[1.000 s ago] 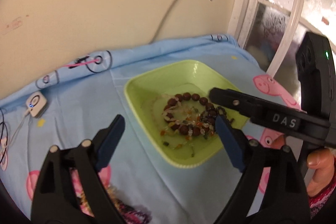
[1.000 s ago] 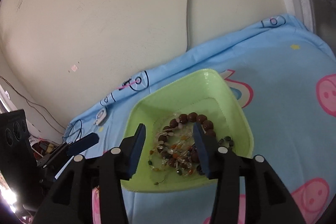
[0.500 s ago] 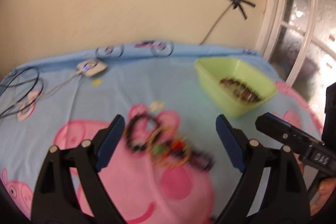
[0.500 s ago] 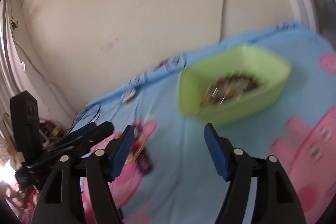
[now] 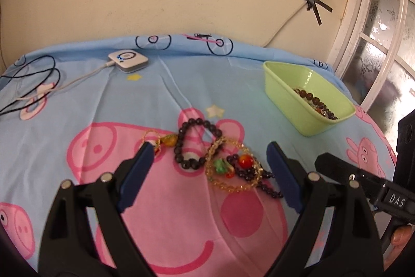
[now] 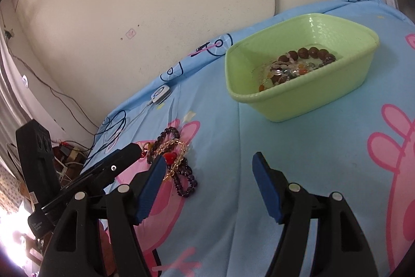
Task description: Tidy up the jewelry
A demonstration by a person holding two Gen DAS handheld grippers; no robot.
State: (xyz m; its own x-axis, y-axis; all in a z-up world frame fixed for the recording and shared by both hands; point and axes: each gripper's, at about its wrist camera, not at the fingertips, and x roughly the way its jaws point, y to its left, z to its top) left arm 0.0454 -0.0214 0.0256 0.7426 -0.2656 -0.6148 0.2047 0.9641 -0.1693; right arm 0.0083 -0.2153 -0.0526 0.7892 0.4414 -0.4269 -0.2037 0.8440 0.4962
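Bracelets (image 5: 223, 162) of beads — dark, amber and purple, with a red bead and a green charm — are heaped in a tangle on a blue cartoon-pig bedsheet (image 5: 166, 100). More beaded bracelets (image 6: 298, 64) are seen inside a light green plastic tub (image 6: 311, 100), which is set well apart from the heap, nearer the wall. The left gripper (image 5: 207, 173) is held just above the heap with its 2 blue pads spread wide; nothing is pinched. The right gripper (image 6: 207, 186) is held beside the heap over bare sheet — its jaws have just been opening and are seen empty. A white square device (image 5: 128, 60) with a blue light and black cords (image 5: 28, 85) are laid near the sheet's far edge.
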